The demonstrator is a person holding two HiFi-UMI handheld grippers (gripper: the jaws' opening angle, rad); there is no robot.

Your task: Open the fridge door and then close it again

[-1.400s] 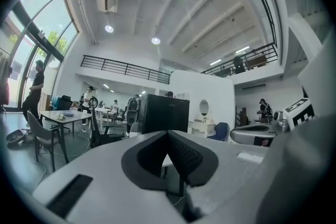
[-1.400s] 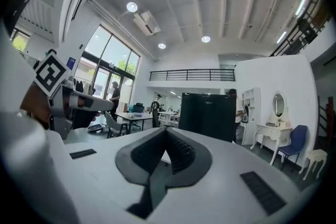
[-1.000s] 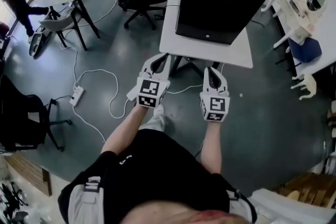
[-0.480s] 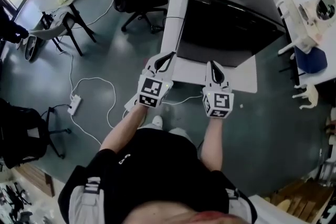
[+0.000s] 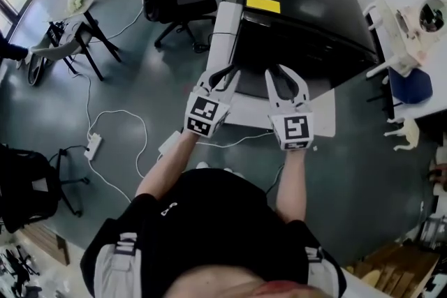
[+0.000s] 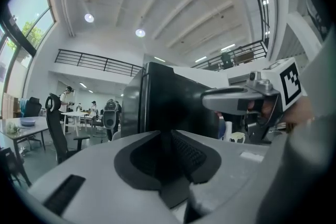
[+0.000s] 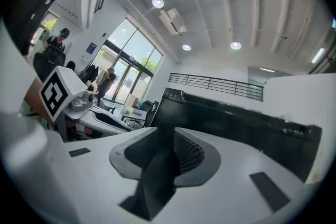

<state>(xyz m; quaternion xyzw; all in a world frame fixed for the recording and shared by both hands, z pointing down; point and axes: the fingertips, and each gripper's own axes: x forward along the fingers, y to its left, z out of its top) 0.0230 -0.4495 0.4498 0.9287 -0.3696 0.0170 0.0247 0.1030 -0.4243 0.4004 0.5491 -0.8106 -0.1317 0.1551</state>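
A black fridge [image 5: 300,17] is sitting, door closed, on a white surface [image 5: 225,31]. The left gripper [image 5: 222,77] and right gripper [image 5: 286,78] are hovering just before its front. Their jaws have just been opening and are standing spread, gripping nothing.

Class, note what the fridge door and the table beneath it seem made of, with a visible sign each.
The fridge door looks glossy black, probably glass or gloss plastic: it shows a sheen. The table: smooth matt white, likely laminate or painted board: even colour, no grain.
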